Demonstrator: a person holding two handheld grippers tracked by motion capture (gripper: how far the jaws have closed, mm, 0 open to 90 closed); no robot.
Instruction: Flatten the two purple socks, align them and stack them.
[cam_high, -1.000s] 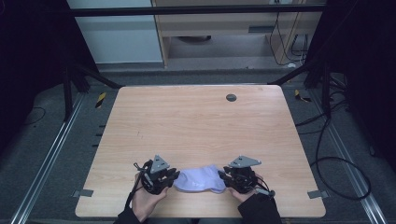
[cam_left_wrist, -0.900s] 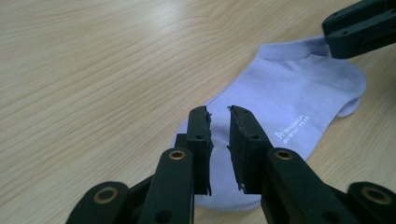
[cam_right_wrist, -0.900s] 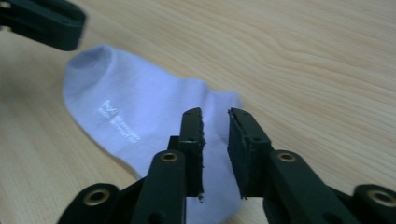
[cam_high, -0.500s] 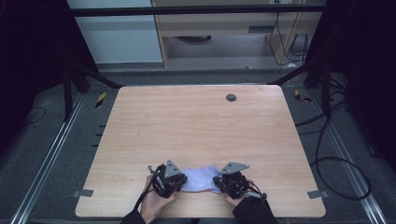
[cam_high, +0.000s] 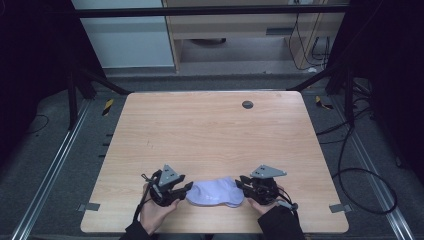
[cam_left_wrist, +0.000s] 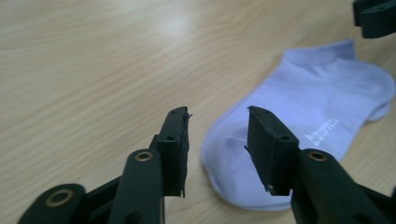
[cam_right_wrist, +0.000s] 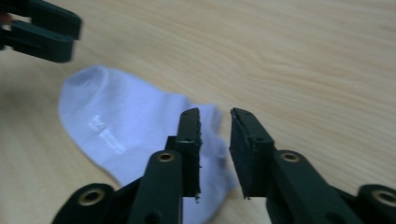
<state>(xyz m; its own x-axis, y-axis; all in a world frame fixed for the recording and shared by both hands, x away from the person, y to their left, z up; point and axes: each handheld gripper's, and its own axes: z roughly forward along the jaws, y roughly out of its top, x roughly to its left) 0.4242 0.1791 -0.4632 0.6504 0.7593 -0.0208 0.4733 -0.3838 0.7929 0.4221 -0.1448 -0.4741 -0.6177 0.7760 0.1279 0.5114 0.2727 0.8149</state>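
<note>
A pale lilac ankle sock (cam_high: 216, 193) (cam_left_wrist: 317, 107) (cam_right_wrist: 121, 116) lies flat on the wooden table (cam_high: 215, 135) near its front edge. My left gripper (cam_high: 187, 189) (cam_left_wrist: 218, 135) sits at the sock's left end. Its jaws have just been opening and stand apart, with the sock's end lying on the table just past the tips, not pinched. My right gripper (cam_high: 241, 184) (cam_right_wrist: 215, 140) is at the sock's right end. Its jaws have also just been opening, leave a narrow gap, and hover over the sock's edge without pressing it. Each gripper view also shows the other gripper (cam_left_wrist: 376, 16) (cam_right_wrist: 42, 28) beyond the sock.
A dark round grommet (cam_high: 247, 104) sits in the table's far side. Grey tape tabs (cam_high: 91, 206) (cam_high: 337, 207) mark the front corners. The front edge is close behind both hands. Cables (cam_high: 360, 175) trail on the floor to the right.
Half a second ago both grippers were closer together with the sock bunched between them. They have since moved apart, opened, and let go of the sock, which lies longer and flatter.
</note>
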